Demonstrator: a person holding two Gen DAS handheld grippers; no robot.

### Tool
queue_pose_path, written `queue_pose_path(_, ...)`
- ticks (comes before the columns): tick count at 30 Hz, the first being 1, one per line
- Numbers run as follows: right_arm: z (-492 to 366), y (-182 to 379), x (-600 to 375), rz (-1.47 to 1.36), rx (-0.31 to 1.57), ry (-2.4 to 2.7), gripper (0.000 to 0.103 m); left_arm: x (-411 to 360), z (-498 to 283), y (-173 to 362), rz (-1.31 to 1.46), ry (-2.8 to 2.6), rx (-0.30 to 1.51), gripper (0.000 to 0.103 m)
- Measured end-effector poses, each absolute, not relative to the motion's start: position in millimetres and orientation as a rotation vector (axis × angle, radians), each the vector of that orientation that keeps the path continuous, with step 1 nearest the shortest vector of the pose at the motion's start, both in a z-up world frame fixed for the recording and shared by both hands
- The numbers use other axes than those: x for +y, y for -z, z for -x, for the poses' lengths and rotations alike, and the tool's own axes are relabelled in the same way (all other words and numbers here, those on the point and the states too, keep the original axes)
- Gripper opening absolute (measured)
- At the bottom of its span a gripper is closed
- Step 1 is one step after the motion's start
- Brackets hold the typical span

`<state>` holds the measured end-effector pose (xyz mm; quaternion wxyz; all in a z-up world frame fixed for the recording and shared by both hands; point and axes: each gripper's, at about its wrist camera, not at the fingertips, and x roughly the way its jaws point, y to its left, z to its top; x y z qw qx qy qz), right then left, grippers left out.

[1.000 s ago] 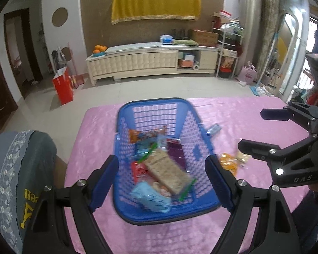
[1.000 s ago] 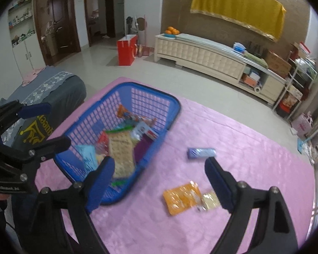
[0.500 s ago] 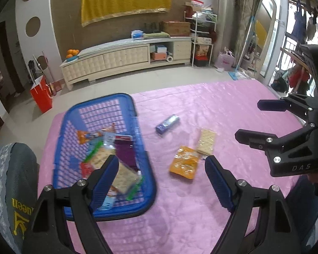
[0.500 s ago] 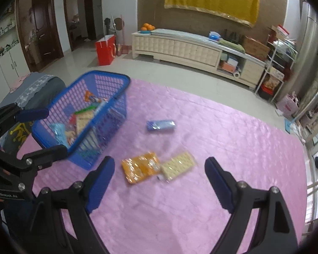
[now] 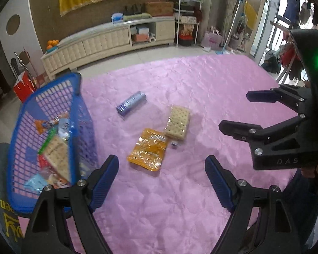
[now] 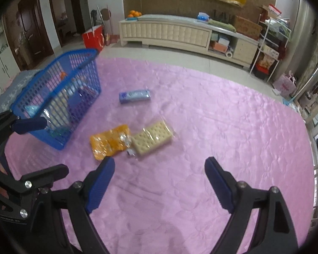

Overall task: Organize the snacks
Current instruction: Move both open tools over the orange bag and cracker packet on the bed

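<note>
1. Snacks outside the basket: three packs lie on the pink cloth [image 5: 201, 80] covering the counter.
   - Orange pack [image 5: 147, 149] [image 6: 109, 140], flat, nearest the basket.
   - Cracker pack [image 5: 178, 122] [image 6: 151, 138], clear wrapper, touching the orange pack at one corner.
   - Blue pack [image 5: 131, 103] [image 6: 135, 95], apart from the other two, on the far side.
2. Small dark item [image 5: 175, 144] sits at the junction of the orange and cracker packs; too small to identify.
3. Blue basket [image 5: 53, 91] [image 6: 59, 67] stands at the left edge of the cloth. It holds several more packs, blurred.
4. Left claw [image 5: 161, 182]: released, jaws spread, nothing between them. It hangs above bare cloth, near the orange pack.
5. Right claw [image 6: 159, 183]: released, jaws spread, empty. It hangs just short of the orange and cracker packs.
6. Background: long cream cabinet [image 6: 169, 32] against the far wall, oranges [image 6: 134, 13] on its left end.
</note>
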<state>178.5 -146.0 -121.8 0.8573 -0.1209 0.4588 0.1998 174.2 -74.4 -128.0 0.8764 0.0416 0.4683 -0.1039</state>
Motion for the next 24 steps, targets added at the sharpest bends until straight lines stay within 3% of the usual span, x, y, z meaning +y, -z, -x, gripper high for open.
queue_pose_path(24,-223.7,191.2,-150.5,0.206,1.028,-0.413,0.089,-61.4,-257.9,241.2,-0.088,0.158,1.131,0.082)
